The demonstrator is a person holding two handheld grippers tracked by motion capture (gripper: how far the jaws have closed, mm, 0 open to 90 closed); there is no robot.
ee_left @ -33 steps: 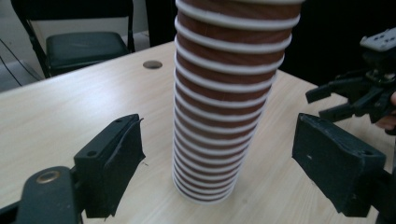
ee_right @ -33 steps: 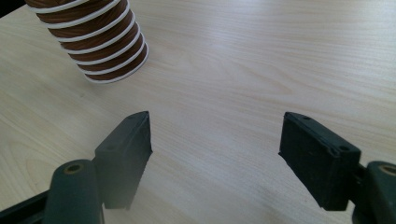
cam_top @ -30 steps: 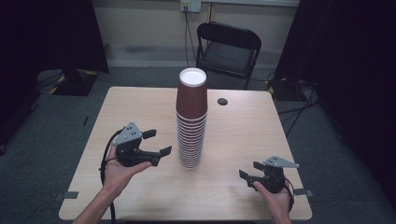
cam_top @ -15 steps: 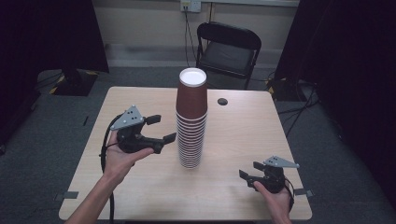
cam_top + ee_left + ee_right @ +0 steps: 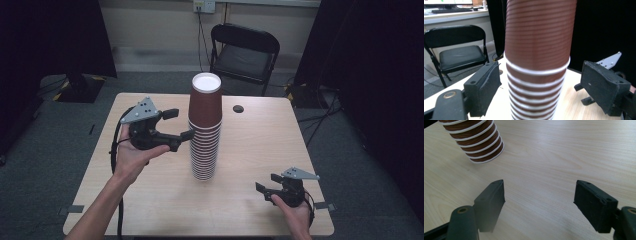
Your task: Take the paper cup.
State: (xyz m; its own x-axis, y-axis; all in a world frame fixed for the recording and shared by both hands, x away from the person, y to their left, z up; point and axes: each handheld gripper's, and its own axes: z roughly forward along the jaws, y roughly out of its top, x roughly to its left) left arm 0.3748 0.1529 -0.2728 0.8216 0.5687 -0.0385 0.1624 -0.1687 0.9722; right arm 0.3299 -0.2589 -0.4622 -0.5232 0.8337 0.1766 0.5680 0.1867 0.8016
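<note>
A tall stack of brown paper cups (image 5: pixel 205 130) with white rims stands upside down in the middle of the table. My left gripper (image 5: pixel 180 125) hangs in the air just left of the stack, at the height of its upper cups, pointing at it. In the left gripper view its jaws (image 5: pixel 541 80) stand open, with the stack (image 5: pixel 537 57) close ahead between them and untouched. My right gripper (image 5: pixel 267 182) rests open near the table's front right corner. Its jaws (image 5: pixel 540 195) hold nothing, and the foot of the stack (image 5: pixel 475 140) lies farther off.
The light wooden table (image 5: pixel 250 210) carries a small dark round thing (image 5: pixel 238 108) behind the stack. A black folding chair (image 5: pixel 245 50) stands beyond the far edge. Cables trail from both grippers off the table's near side.
My left gripper has risen from near the table to the level of the upper cups and edged closer to the stack. The right gripper has stayed where it was.
</note>
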